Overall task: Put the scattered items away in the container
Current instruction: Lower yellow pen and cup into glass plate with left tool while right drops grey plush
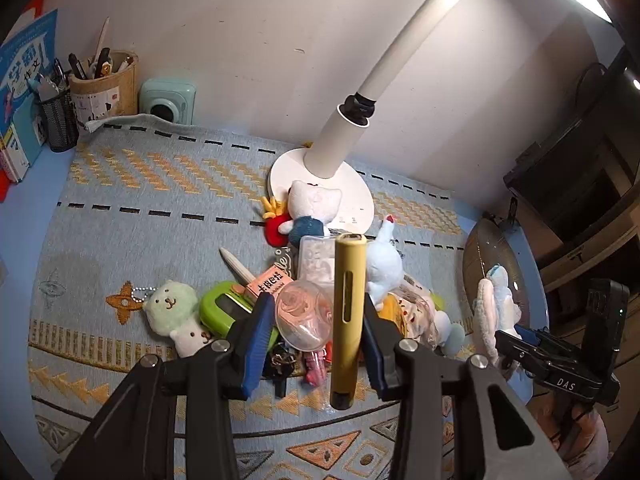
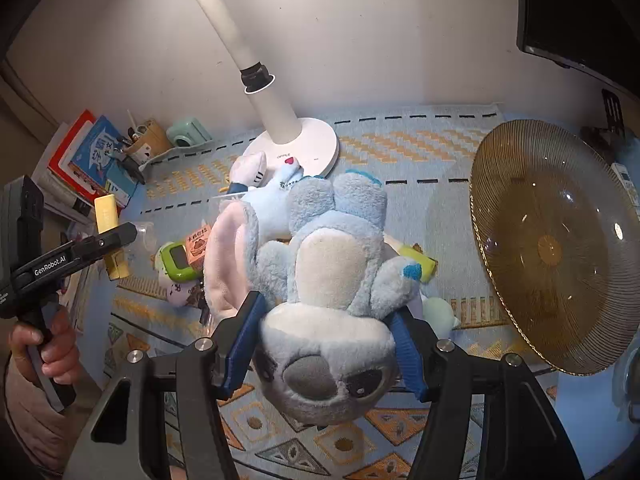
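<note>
Left to right. Our left gripper (image 1: 310, 320) has a yellow tube-shaped case (image 1: 348, 316), pen-like and hard-shelled, standing upright against its right finger. Left finger sits well clear, so the jaws look wide; we can't tell if the case is truly clamped or just leaning. We judge it light, stiff and slick. Better hold is mid-body, across the barrel, not near the end.

Behind it, the pile on the woven mat (image 1: 120, 208): green bear keychain (image 1: 176, 312), clear pink round case (image 1: 306, 316), white cat plush (image 1: 316, 204) on the lamp base (image 1: 360, 196).

Our right gripper (image 2: 326, 338) is closed around a blue Stitch plush (image 2: 328, 280), pads squeezing the head, body pointing away. Soft, light, compressible, low slip risk. Head is the bulkiest, safest hold.

Far right: the amber ribbed glass bowl (image 2: 560, 248), empty, near the plush. Glass, so we set things in gently.
</note>
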